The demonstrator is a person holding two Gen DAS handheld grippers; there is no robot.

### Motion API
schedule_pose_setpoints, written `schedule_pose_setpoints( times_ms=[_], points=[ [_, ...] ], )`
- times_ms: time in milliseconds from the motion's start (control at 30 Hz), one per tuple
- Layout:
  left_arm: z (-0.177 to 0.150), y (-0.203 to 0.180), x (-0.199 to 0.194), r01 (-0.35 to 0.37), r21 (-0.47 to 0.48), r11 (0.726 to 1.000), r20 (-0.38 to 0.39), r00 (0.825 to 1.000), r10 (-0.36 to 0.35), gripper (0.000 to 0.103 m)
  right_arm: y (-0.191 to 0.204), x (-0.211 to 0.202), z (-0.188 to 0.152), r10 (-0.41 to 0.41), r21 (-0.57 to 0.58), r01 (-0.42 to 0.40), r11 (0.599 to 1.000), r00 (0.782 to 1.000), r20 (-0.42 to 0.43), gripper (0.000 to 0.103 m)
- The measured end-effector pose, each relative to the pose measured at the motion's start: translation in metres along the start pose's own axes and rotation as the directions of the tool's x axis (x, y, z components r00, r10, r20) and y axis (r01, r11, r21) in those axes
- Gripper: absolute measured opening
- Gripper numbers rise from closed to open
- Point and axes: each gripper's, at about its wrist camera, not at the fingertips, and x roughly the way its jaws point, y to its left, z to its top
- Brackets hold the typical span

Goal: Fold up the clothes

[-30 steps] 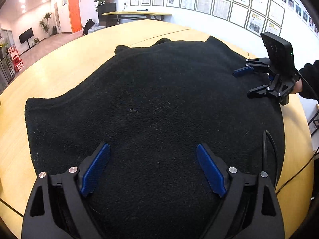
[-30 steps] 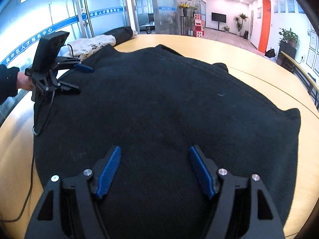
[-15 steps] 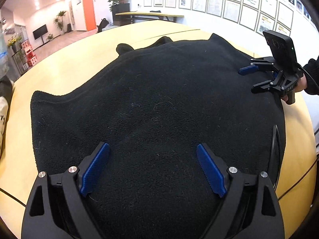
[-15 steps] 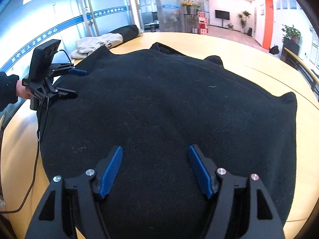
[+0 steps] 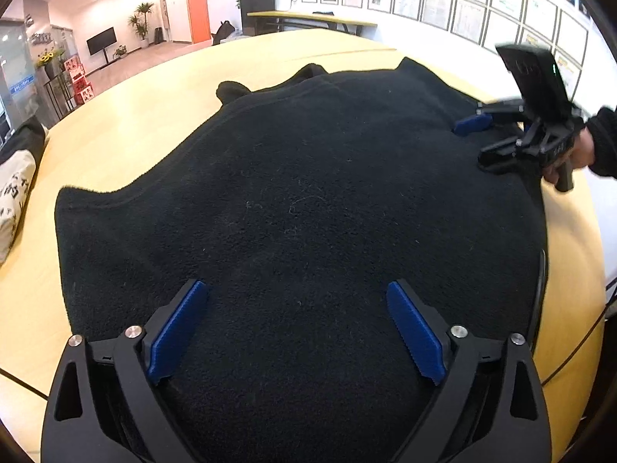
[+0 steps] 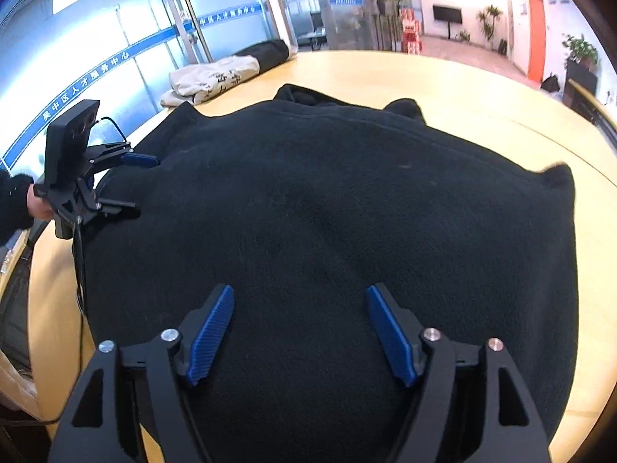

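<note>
A black fleece garment (image 5: 308,193) lies spread flat over a light wooden table (image 5: 154,115). My left gripper (image 5: 297,289) hovers over its near part, blue pads wide apart and still opening, with only fabric below them. The right wrist view shows that gripper (image 6: 135,183) at the garment's (image 6: 327,212) left edge, in a hand with a dark sleeve. My right gripper (image 6: 300,293) hangs above the cloth on the other side, its jaws opening with nothing gripped. From the left wrist it appears at the far right (image 5: 476,142).
Folded beige printed clothing (image 6: 212,77) and a black folded item (image 6: 266,50) lie at the table's far side. The beige pile (image 5: 11,193) also shows at the left. A thin cable (image 5: 540,289) runs along the garment's right edge. Bare tabletop (image 6: 482,96) surrounds the garment.
My left gripper has slid sideways toward the garment's left side, bringing the beige pile into its view. Both pairs of pads stand a little wider apart.
</note>
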Motion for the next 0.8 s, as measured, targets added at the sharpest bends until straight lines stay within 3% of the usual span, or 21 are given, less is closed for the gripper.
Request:
schedule_pose_setpoints(
  times_ms=[233,333,433,533,667,800],
  points=[
    [0.018,0.04,0.014,-0.063,-0.122,0.99,0.002,0.998,0.064,0.098,-0.022,0.029,0.031,0.007,0.042,-0.006,0.999,1.0,-0.007,0.077],
    [0.026,0.044,0.021,-0.081,-0.096,0.992,-0.028,0.997,0.078,0.098,-0.026,0.025,0.031,0.011,0.082,-0.012,0.997,1.0,0.016,0.076],
    [0.029,0.037,0.014,-0.096,-0.059,0.994,-0.049,0.994,0.093,0.098,-0.03,-0.002,0.03,-0.011,0.142,0.004,0.99,0.999,0.049,0.076],
    [0.038,0.02,-0.008,-0.046,0.034,0.998,-0.002,0.999,0.046,0.098,-0.044,-0.062,0.014,-0.02,0.217,-0.013,0.976,0.988,0.15,0.078],
    [0.059,-0.012,-0.03,-0.005,0.201,0.98,0.038,0.999,-0.002,0.098,-0.073,-0.136,-0.044,-0.032,0.418,-0.052,0.907,0.981,0.191,0.081],
    [0.08,-0.04,-0.026,0.086,0.356,0.93,0.055,0.992,-0.113,0.099,-0.085,-0.157,-0.12,0.051,0.61,-0.096,0.787,0.995,0.09,0.081]
  ],
)
